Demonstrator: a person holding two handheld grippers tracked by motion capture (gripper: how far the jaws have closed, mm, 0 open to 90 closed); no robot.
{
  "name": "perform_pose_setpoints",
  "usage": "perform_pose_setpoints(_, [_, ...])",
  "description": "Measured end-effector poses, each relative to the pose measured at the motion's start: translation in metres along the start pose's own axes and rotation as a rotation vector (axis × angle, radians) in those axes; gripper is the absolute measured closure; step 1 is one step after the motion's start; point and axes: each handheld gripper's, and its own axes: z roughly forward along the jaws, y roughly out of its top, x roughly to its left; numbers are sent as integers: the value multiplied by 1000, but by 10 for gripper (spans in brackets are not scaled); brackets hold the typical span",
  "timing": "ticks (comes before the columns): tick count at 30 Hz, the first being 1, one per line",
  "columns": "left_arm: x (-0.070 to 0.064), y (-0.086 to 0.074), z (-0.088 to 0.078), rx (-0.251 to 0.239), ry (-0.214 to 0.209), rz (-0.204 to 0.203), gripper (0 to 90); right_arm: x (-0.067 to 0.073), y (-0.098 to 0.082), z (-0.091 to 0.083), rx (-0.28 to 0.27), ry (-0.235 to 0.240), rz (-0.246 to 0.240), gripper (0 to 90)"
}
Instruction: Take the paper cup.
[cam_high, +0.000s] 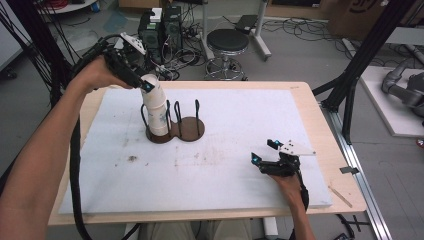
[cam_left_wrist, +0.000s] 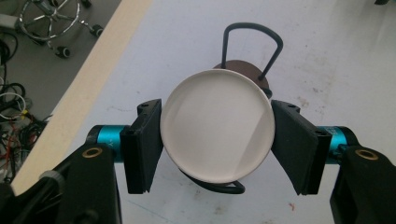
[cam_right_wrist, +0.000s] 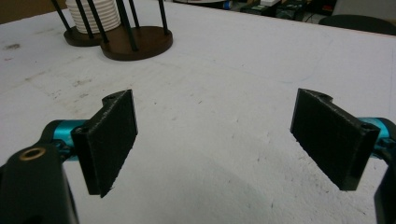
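Here, left gripper (cam_left_wrist: 215, 145) straddling cup stack (cam_left_wrist: 217, 125) in holder (cam_high: 176, 131) (contact unclear), right gripper (cam_right_wrist: 233, 140) wide open, empty

**Where everything sits on the table**

A big foam mat (cam_high: 225, 150) lies on the wooden table (cam_high: 320, 130). A cup holder (cam_high: 182, 129) with two round bases stands on the mat, toward the back and left of the middle. A stack of paper cups (cam_high: 156, 107) stands in its left base, inside the wire loops. The right base has no cups in it.

The left gripper (cam_left_wrist: 217, 133) is up at the top of the stack, one jaw on each side of the top cup.

The right gripper (cam_high: 272, 152) is near the front right of the mat, well apart from the holder.

Behind the table, a stool (cam_high: 227, 45) stands on the floor.
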Motion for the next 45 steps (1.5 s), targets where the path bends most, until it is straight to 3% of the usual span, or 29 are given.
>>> perform_pose_setpoints(8, [-4,5,-11,-8,14,10,368,0,0,0,-1,0,-2,151])
perform_pose_setpoints(11, [-9,4,-14,-35,9,13,368,0,0,0,-2,-1,-2,150])
perform_pose_setpoints(20, [-50,-10,-18,-206,-41,55,367,0,0,0,-3,3,7,150])
perform_pose_setpoints(23, [-64,-19,-17,-301,-61,58,368,-1,0,0,0,4,12,150])
perform_pose_setpoints(33, [-109,-48,11,-474,-118,55,367,-2,0,0,3,7,21,150])
perform_pose_setpoints(45, [-133,-81,57,-638,-177,29,367,-3,0,1,5,7,19,150])
